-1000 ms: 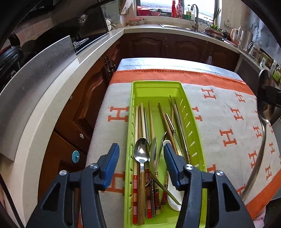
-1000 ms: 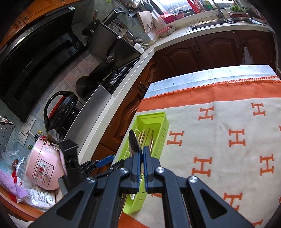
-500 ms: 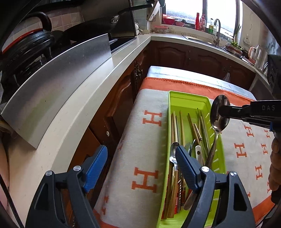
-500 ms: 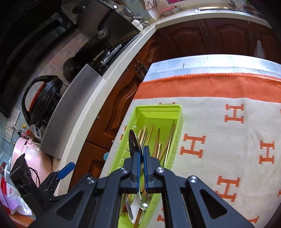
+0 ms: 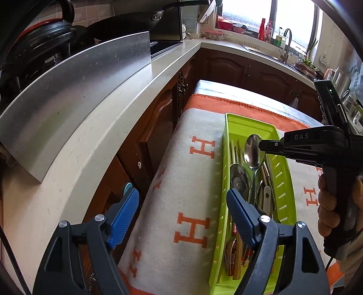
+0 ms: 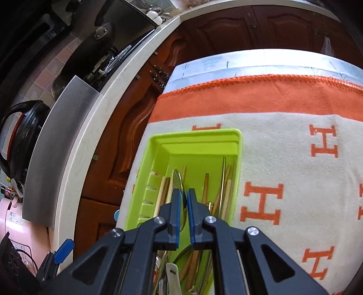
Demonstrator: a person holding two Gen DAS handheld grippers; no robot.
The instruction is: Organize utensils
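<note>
Right hand-held gripper (image 6: 183, 199) barely parted around spoon (image 5: 253, 151)

This is a home kitchen. A long pale stone countertop (image 5: 95, 145) runs along one side and bends round the corner. Under it are dark brown wooden cupboard doors (image 5: 226, 67) with carved fronts. A black frying pan (image 5: 127, 25) sits on a black stove top (image 5: 165, 44), beside a shiny bent metal sheet (image 5: 74, 90). Far back, a curved silver tap (image 5: 286, 39) stands by a bright window (image 5: 245, 13) with red bottles (image 5: 262, 29) on the sill. A pink rice cooker (image 6: 12, 227) sits on the counter. A lime green plastic tray (image 6: 195, 138) holding spoons and wooden chopsticks lies on a cream blanket with orange H letters (image 6: 283, 158).
</note>
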